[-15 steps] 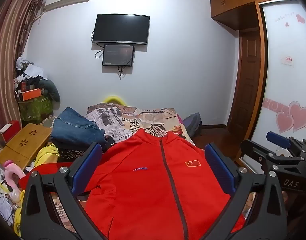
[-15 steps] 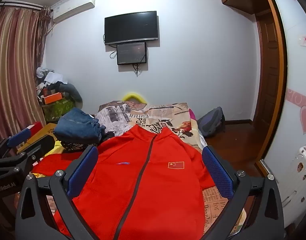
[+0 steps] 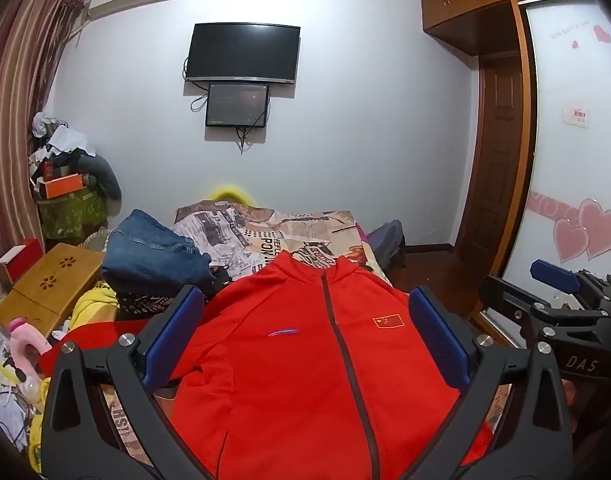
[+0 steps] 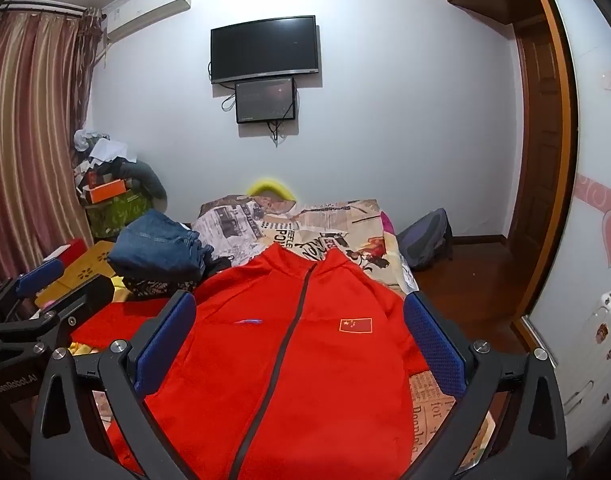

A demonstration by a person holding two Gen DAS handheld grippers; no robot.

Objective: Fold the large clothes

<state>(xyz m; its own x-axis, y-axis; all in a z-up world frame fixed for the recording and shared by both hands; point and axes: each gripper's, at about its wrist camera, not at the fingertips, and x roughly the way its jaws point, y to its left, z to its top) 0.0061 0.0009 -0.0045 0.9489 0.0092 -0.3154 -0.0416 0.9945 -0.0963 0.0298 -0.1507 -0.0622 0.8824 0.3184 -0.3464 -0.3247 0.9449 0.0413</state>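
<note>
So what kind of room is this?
It looks like a bedroom. There is a bed with a printed cover and a red jacket spread on it, a wardrobe with heart stickers on its sliding door, and a TV on the wall facing the bed.

Red jacket (image 3: 289, 360) with dark zip on newspaper-print bedsheet (image 3: 265, 232); blue jeans (image 3: 153, 256).

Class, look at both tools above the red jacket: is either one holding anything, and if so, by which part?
Nothing is held. The left tool and right tool both stand wide open above the red zip jacket, which lies flat on the bed.
</note>
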